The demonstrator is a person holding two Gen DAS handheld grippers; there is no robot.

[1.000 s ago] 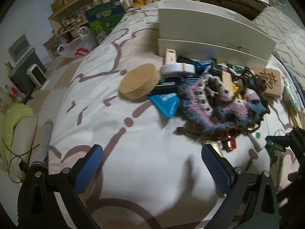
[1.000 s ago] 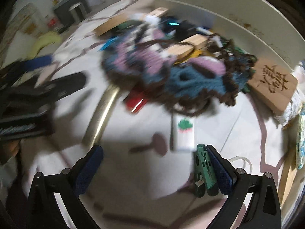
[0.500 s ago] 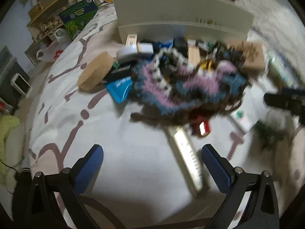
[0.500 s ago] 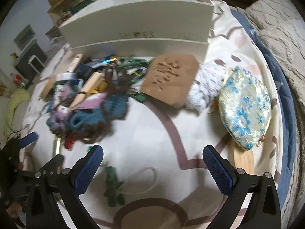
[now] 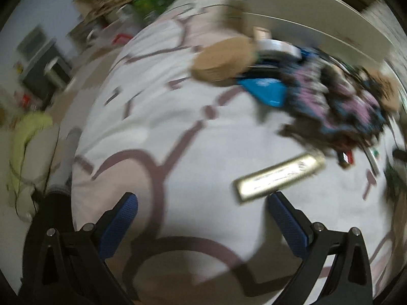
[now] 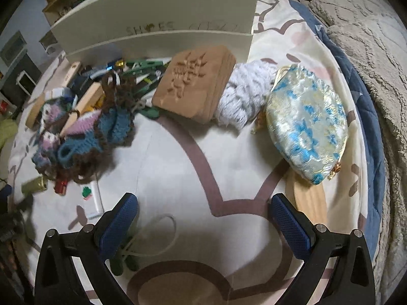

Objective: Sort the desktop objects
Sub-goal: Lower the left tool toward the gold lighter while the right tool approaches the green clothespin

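Both grippers empty, jaws spread wide. Left gripper (image 5: pixel 202 218) hovers over the bedspread (image 5: pixel 178 132); gold bar (image 5: pixel 279 175) lies just ahead of its right finger (image 5: pixel 287 222), long axis slanting up-right toward the knit pile (image 5: pixel 338 104). Left view blurred. Right gripper (image 6: pixel 203 219) sits near the cover's front edge, green clip (image 6: pixel 124 259) with cord by its left finger (image 6: pixel 118 225). Left hand is nearer the bar, likely the next pick. White organizer (image 6: pixel 157 33) at the far edge.
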